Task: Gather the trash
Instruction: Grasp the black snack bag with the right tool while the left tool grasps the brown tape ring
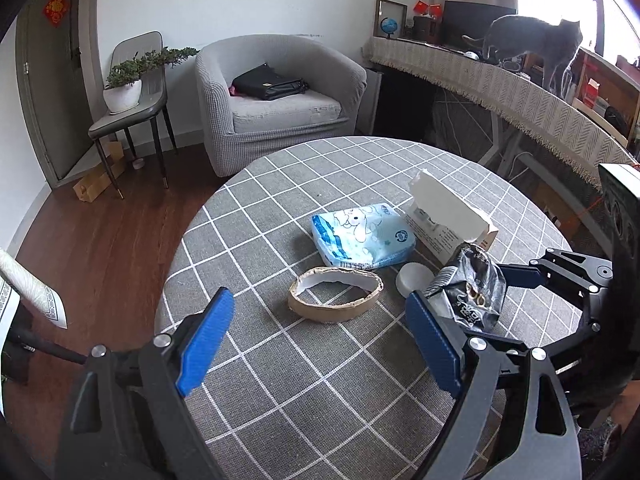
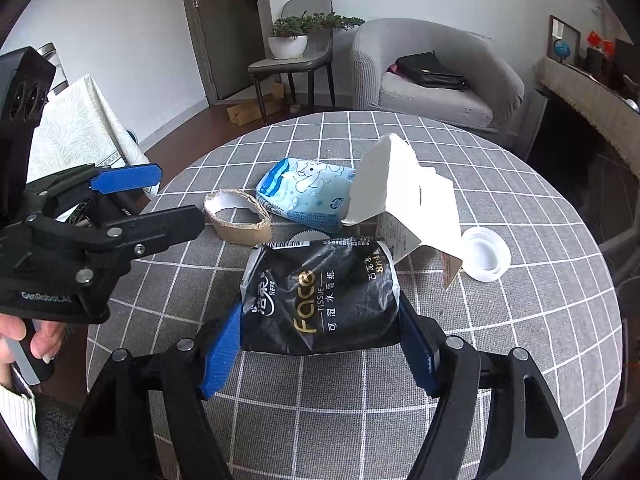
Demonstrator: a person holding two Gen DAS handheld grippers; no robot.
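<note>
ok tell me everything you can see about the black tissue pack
The black crinkled plastic tissue pack carries gold "Face" lettering, white Chinese text and a barcode strip along its far edge. It looks soft and partly emptied. It sits between the blue pads of the right hand-held gripper, which press its two sides, over the grey checked tablecloth. The opened white cardboard box stands just behind it.

Crumpled black tissue wrapper (image 2: 320,296) on table (image 2: 520,360)
</note>
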